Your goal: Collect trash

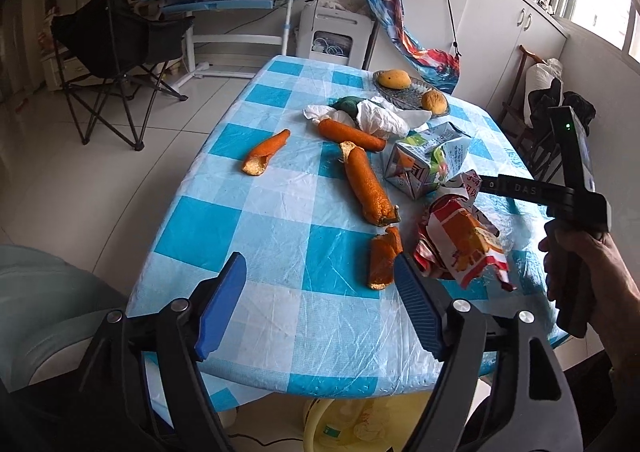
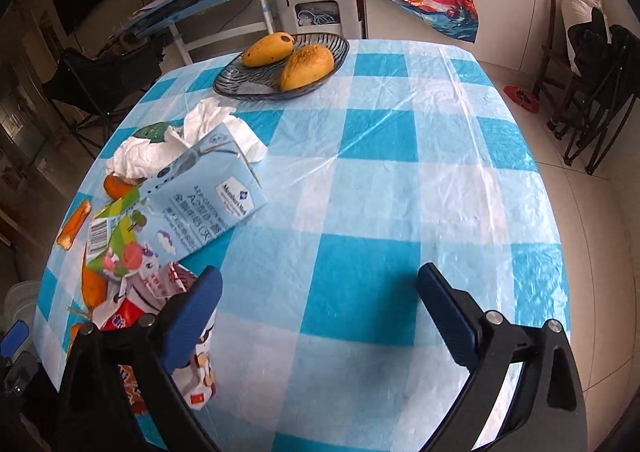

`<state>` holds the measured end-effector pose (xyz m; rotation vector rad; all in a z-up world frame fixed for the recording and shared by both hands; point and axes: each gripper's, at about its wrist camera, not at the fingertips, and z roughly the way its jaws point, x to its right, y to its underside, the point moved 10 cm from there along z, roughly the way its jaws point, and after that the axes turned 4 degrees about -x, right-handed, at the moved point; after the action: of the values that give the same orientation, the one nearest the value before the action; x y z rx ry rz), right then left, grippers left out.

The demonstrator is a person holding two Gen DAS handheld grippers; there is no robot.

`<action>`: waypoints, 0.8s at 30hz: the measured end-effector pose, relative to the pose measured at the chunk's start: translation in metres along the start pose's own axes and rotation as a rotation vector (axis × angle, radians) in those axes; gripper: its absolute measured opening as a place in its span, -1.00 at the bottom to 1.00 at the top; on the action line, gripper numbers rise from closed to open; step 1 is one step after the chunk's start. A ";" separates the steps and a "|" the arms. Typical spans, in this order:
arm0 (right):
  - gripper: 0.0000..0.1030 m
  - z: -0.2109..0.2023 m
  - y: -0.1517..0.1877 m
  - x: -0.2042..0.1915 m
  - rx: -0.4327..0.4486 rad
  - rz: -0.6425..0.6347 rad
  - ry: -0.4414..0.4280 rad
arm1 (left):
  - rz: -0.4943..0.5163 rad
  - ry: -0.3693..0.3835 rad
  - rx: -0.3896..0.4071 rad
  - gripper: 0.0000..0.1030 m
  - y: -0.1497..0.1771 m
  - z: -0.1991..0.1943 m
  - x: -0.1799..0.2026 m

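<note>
A: Left wrist view?
B: Left hand-held gripper [image 1: 320, 292] spread, empty, above the surface [image 1: 280, 212]; peels [image 1: 370, 188] and wrapper [image 1: 460, 240] lie ahead.
A: Right wrist view?
B: Right hand-held gripper [image 2: 320, 312] spread wide, empty; carton [image 2: 192, 196] lies left.

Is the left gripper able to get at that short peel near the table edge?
Probably yes: the left gripper is open, the short peel lies just ahead by its right finger, nothing on top.
</note>
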<state>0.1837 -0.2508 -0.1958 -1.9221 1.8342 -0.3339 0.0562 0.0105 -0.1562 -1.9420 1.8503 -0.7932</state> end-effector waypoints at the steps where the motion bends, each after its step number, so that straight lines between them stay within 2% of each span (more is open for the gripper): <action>1: 0.86 0.003 -0.003 -0.001 0.008 -0.018 0.013 | -0.012 0.002 0.003 0.47 -0.001 -0.002 -0.002; 4: 0.89 0.011 -0.007 -0.004 -0.007 -0.096 0.096 | -0.047 0.003 0.022 0.54 -0.005 -0.009 -0.011; 11: 0.89 0.013 -0.009 -0.004 -0.009 -0.098 0.094 | -0.121 -0.020 0.080 0.76 -0.013 -0.031 -0.033; 16: 0.89 0.013 -0.010 -0.004 -0.009 -0.098 0.093 | -0.191 -0.009 0.059 0.83 -0.004 -0.035 -0.047; 20: 0.89 0.013 -0.009 -0.004 -0.009 -0.098 0.093 | -0.183 -0.021 0.015 0.84 0.008 -0.024 -0.045; 24: 0.89 0.013 -0.010 -0.004 -0.009 -0.098 0.093 | -0.186 0.005 -0.005 0.84 0.012 -0.020 -0.036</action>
<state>0.1978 -0.2450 -0.2016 -2.0379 1.8055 -0.4549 0.0351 0.0473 -0.1535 -2.1404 1.6933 -0.8497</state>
